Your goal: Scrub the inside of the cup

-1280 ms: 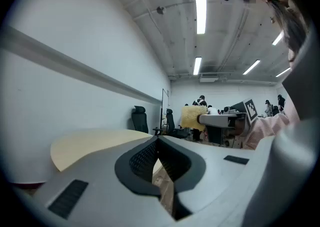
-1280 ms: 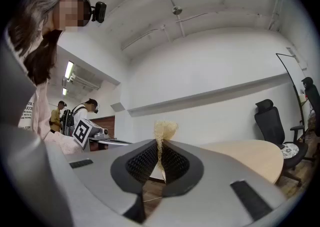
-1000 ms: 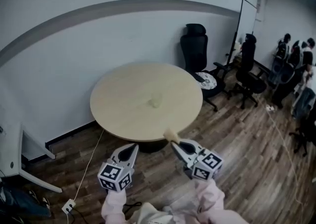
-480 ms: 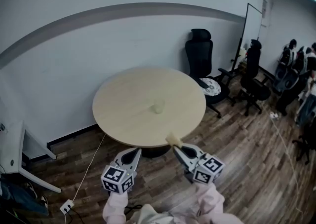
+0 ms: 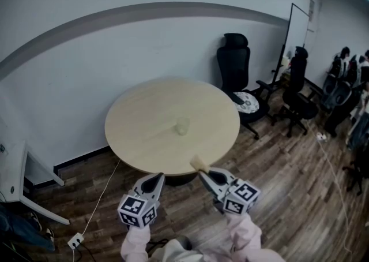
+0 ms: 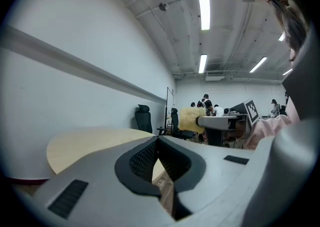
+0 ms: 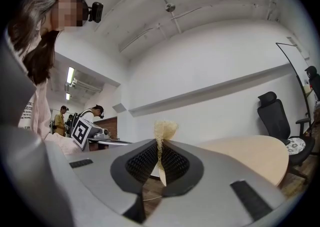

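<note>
A small pale cup [image 5: 182, 126] stands upright near the middle of the round beige table [image 5: 144, 111]. My right gripper [image 5: 203, 171] hangs just short of the table's near edge, shut on a yellowish sponge [image 5: 198, 163]. In the right gripper view the sponge [image 7: 165, 130] sticks up from between the pressed pads. My left gripper [image 5: 154, 179] hovers beside it to the left, shut with nothing between its jaws [image 6: 157, 139]. The left gripper view also shows the sponge [image 6: 192, 120] on the right gripper. The cup does not show in either gripper view.
Black office chairs [image 5: 233, 62] [image 5: 297, 79] stand right of the table by a whiteboard [image 5: 298, 27]. People [image 5: 346, 64] are at the far right. A cable runs to a socket block [image 5: 75, 242] on the wood floor. A white desk frame [image 5: 20, 183] is at left.
Both grippers have edged a little closer to the table's near edge, side by side. The head view has swung slightly, so the chairs sit further right. Both jaws stay shut.
</note>
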